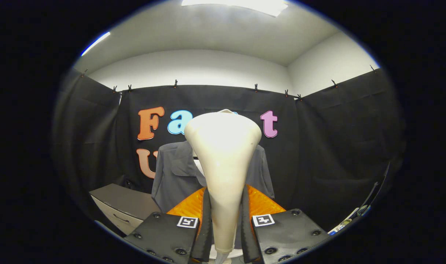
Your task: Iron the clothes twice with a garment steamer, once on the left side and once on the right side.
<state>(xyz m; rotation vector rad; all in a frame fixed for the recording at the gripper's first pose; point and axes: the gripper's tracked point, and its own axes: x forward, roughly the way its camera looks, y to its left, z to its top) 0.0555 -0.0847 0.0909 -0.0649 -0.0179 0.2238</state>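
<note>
A cream-coloured garment steamer [223, 161] stands upright between my fingers, its narrow handle pressed by both fingers and its wide head flaring upward. My gripper [225, 227] is shut on that handle. Beyond the steamer a grey shirt [175, 176] hangs against the black cloth wall, facing me, with a chest pocket on its left half. The steamer head hides the shirt's collar and middle; the right shoulder and sleeve [264, 172] show past it. The head is held apart from the shirt, at about collar height.
A grey cabinet [122, 205] with a drawer handle stands low to the left of the shirt. Black cloth walls close the booth at the back and on both sides. A thin stand with cables [369, 201] leans at the far right.
</note>
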